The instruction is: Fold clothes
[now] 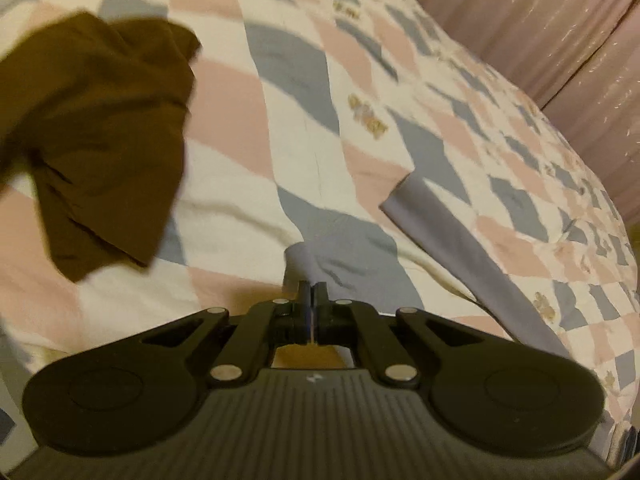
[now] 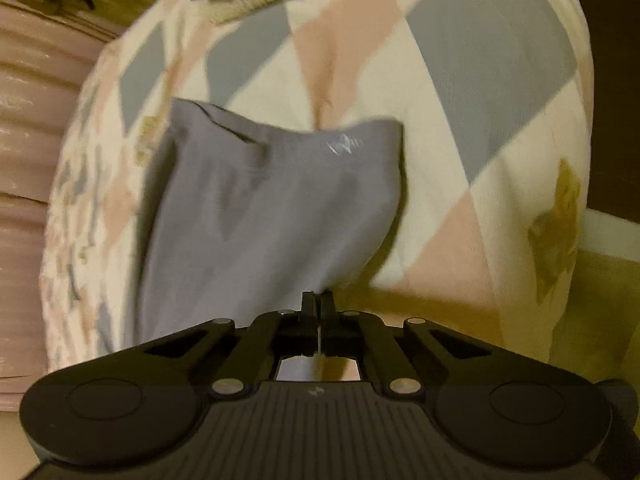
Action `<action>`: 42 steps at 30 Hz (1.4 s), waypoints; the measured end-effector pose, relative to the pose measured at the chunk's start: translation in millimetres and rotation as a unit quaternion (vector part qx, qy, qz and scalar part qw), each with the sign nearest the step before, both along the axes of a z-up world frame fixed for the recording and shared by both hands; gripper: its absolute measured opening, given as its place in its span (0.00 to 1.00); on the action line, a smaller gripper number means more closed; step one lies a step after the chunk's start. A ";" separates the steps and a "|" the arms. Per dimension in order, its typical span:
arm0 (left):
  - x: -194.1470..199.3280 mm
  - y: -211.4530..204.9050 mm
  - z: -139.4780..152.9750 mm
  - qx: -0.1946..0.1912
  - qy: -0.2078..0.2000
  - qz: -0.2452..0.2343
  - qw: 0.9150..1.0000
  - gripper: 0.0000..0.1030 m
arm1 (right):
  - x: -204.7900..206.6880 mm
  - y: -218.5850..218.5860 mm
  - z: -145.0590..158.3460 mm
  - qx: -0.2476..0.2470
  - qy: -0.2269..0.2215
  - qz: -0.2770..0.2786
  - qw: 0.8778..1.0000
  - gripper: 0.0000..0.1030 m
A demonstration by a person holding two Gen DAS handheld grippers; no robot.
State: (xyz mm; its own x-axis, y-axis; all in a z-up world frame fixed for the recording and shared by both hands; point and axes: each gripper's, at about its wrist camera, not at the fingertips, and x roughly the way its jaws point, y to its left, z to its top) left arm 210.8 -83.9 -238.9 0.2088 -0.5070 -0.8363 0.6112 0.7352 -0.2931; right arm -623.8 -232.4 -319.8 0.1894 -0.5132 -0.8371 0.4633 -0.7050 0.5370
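Both my left tool (image 1: 311,286) and right tool (image 2: 318,298) are pinched onto edges of the soft, limp grey stretch-knit garment (image 2: 256,208), lifted near the checked quilted bed's (image 1: 248,120) edge, best held by its hems.

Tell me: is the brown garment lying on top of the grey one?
No. The brown garment lies apart, left of the grey garment on the quilt.
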 end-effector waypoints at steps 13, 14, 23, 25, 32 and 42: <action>-28.8 19.4 -79.8 0.247 -0.097 -0.074 0.961 0.05 | 12.5 -0.8 7.2 0.123 0.072 0.085 0.986 0.30; -26.8 23.7 -68.9 0.235 -0.093 -0.059 0.966 0.05 | 15.6 -3.9 15.8 0.119 0.093 0.100 0.983 0.30; -112.7 -121.7 -23.4 0.136 -0.330 -0.330 0.874 0.12 | 169.5 -93.3 62.9 -0.023 0.383 0.473 0.793 0.31; -140.7 -156.2 -43.4 0.139 -0.401 -0.415 0.805 0.14 | 208.9 -110.5 58.4 -0.061 0.424 0.542 0.723 0.29; -166.7 -217.5 -143.3 0.185 -0.527 -0.589 0.584 0.15 | 300.6 -153.4 9.4 -0.124 0.499 0.685 0.516 0.29; -149.9 -221.2 -196.1 0.202 -0.545 -0.657 0.480 0.36 | 338.6 -157.7 -47.3 -0.124 0.528 0.756 0.366 0.29</action>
State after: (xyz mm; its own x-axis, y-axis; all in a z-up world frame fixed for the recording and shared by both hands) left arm 60.9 -305.1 -435.0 0.3554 -0.6415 -0.6798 0.2537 -0.6338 0.7307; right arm -285.1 -390.1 -367.0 0.0530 -0.5747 -0.8167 0.2647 0.7966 -0.5434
